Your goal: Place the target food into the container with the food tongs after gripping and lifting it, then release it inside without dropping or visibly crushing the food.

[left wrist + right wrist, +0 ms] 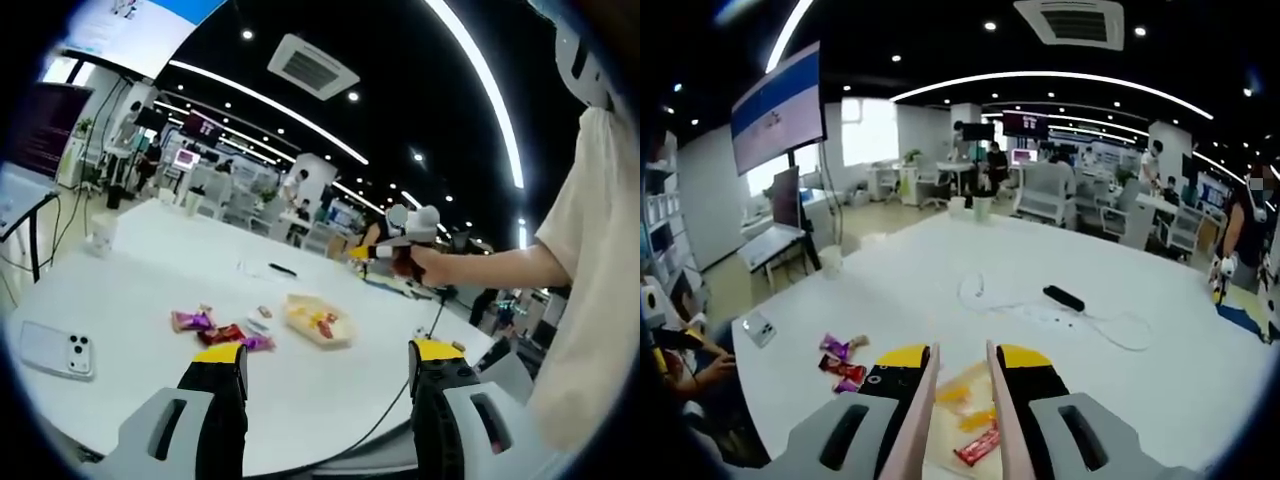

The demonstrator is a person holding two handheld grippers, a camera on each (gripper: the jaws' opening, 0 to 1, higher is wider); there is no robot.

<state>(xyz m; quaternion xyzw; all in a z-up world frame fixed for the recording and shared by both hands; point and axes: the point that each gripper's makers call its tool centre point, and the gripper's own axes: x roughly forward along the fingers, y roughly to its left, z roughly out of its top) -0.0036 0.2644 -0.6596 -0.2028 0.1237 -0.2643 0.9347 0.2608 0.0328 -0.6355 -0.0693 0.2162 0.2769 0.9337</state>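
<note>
A clear shallow container [296, 305] sits on the white table [150, 250] with yellow and red food pieces in it. Left of it lie several wrapped snacks: purple [190, 320], red [221, 333] and pink [258, 342]. My left gripper [325, 352] hangs open above the near table edge, nothing between its jaws. A hand holds my right gripper [362, 252] up high at the right. In the right gripper view it [963, 355] is shut on pink food tongs [923, 400], whose arms stand apart over the container [958, 378]. A red packet [976, 446] shows below.
A white phone [55, 350] lies near the left table edge. A black bar [1063, 297] and a white cable [1040, 318] lie farther back. A person's pale sleeve [590, 260] is at the right. Snacks [840, 360] lie left of the tongs. Office desks stand behind.
</note>
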